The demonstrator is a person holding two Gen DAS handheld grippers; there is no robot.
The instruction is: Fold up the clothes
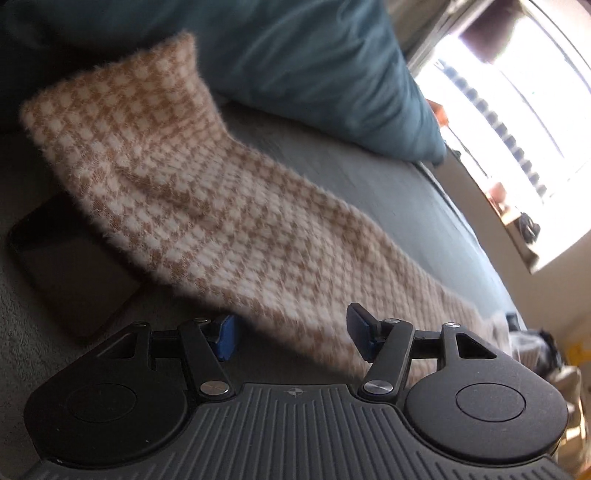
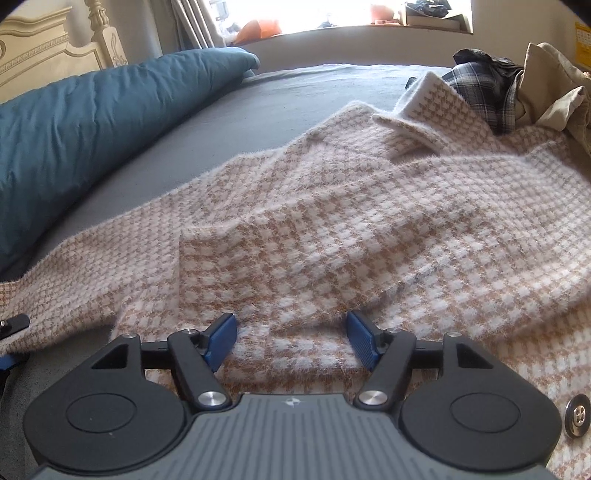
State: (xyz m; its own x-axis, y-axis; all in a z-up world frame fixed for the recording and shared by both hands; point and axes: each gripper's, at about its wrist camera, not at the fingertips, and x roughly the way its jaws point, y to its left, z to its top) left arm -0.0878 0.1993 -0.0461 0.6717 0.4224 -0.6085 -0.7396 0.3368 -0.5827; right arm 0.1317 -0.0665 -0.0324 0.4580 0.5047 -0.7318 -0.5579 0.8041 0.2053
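1. We see daylight pouring from a window (image 1: 517, 110) at the upper right of the left wrist view; its panes are blown out to plain white glare.
2. The checked garment (image 1: 207, 206) there looks soft and smeared by motion blur; the dark phone (image 1: 62, 266) beside it lies in dim shade.
3. In the right wrist view the window (image 2: 351, 14) glows along the top edge; the light falls evenly, and the garment (image 2: 369, 229) is sharper, with gentle shadows under its folds.
4. Both views bend at the rim as a fisheye does; the corners darken, and the bed (image 2: 295, 96) curves.
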